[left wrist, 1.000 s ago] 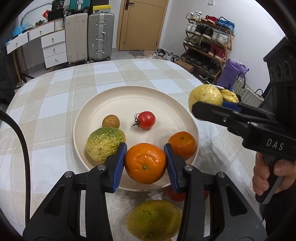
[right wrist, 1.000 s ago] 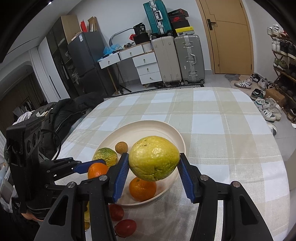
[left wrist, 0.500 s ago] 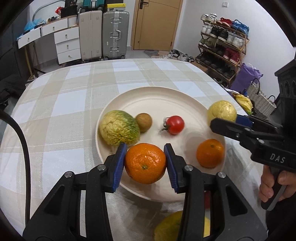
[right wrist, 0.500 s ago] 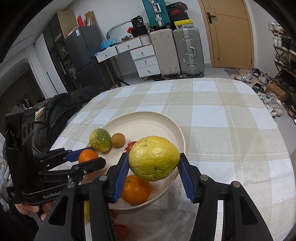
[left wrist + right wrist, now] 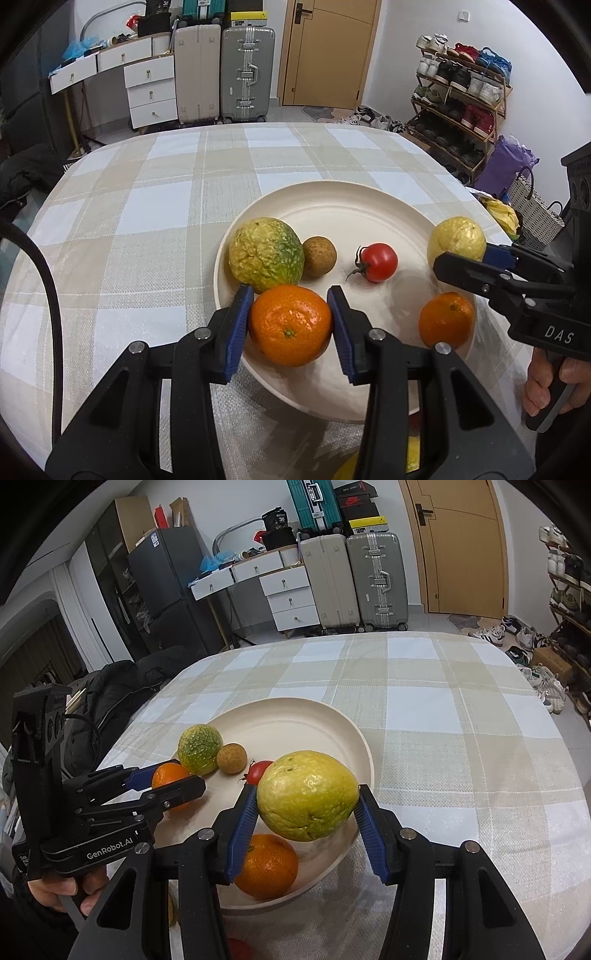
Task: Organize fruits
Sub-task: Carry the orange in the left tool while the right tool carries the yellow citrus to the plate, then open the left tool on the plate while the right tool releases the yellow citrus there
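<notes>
My left gripper (image 5: 290, 323) is shut on an orange (image 5: 290, 325) and holds it over the near left rim of a cream plate (image 5: 343, 206). On the plate lie a bumpy yellow-green fruit (image 5: 266, 254), a small brown fruit (image 5: 319, 256), a red tomato (image 5: 378, 262) and a second orange (image 5: 446, 319). My right gripper (image 5: 307, 814) is shut on a yellow-green guava (image 5: 307, 800) above the plate's right edge (image 5: 364, 746). The guava also shows in the left wrist view (image 5: 456, 240).
The plate stands on a checked tablecloth (image 5: 147, 221) on a round table. A yellow fruit (image 5: 412, 452) and a red fruit (image 5: 238, 949) lie on the cloth near the plate's front. Suitcases, drawers and a shoe rack stand beyond the table.
Both grippers have moved left over the plate with their fruits still held. The left gripper's orange now hangs beside the bumpy fruit.
</notes>
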Demonstrator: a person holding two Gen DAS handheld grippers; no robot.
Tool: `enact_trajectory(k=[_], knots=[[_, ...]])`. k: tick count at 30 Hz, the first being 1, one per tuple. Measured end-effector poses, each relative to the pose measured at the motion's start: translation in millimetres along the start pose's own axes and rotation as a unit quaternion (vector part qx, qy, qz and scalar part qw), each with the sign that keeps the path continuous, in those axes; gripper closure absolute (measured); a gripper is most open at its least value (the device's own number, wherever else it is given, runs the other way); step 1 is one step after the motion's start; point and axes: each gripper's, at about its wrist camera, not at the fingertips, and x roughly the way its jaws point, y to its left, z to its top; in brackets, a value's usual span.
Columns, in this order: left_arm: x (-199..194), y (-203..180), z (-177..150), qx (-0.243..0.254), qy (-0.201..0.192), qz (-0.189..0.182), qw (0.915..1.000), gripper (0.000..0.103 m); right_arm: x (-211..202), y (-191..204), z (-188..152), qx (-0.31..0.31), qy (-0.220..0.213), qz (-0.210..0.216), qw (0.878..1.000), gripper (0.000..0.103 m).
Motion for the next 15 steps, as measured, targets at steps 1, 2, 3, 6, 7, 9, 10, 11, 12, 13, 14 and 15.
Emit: enact_trajectory(k=[1, 2, 3, 6, 7, 9, 10, 11, 12, 13, 14, 15], knots=[[-0.6, -0.7, -0.6, 0.001, -0.001, 0.002, 1.0000, 0.064, -0.3, 0.4, -0.6, -0.001, 0.000, -0.001, 1.000, 0.049], [-0.5, -0.8, -0.7, 0.001, -0.002, 0.003, 1.0000, 0.064, 0.2, 0.3, -0.7, 0.000, 0.000, 0.000, 1.000, 0.049], [-0.4, -1.0, -0.7, 0.002, -0.003, 0.003, 1.0000, 0.064, 0.3, 0.7, -0.7, -0.001, 0.000, 0.000, 1.000, 0.049], [-0.2, -0.4, -0.3, -0.001, -0.004, 0.002, 1.0000, 0.064, 1.5, 2.5, -0.8, -0.005, 0.002, -0.001, 1.000, 0.049], [-0.2, -0.5, -0.4, -0.002, -0.005, 0.003, 1.0000, 0.064, 2.1, 3.1, -1.1, -0.005, 0.004, 0.000, 1.000, 0.049], [-0.1, -1.0, -0.7, 0.000, -0.006, 0.005, 1.0000, 0.064, 3.5, 3.4, -1.9, -0.004, 0.006, 0.003, 1.000, 0.049], [-0.3, -1.0, -0.7, 0.000, -0.005, 0.005, 1.0000, 0.064, 3.7, 3.7, -2.2, -0.004, 0.006, 0.003, 1.000, 0.049], [-0.3, -1.2, -0.6, 0.000, -0.005, 0.005, 1.0000, 0.064, 3.5, 4.0, -2.1, -0.005, 0.006, 0.002, 1.000, 0.049], [-0.2, -0.7, -0.9, 0.000, -0.005, 0.005, 1.0000, 0.064, 4.3, 4.1, -2.0, -0.005, 0.006, 0.002, 1.000, 0.049], [-0.6, -1.0, -1.0, -0.001, -0.006, 0.004, 1.0000, 0.064, 4.4, 3.9, -2.1, -0.005, 0.006, 0.002, 1.000, 0.049], [-0.5, -1.1, -0.9, -0.001, -0.006, 0.004, 1.0000, 0.064, 4.4, 4.1, -2.0, -0.005, 0.006, 0.002, 1.000, 0.049], [-0.8, -1.3, -0.6, -0.001, -0.005, 0.004, 1.0000, 0.064, 4.4, 4.2, -1.9, -0.006, 0.007, 0.001, 1.000, 0.049]])
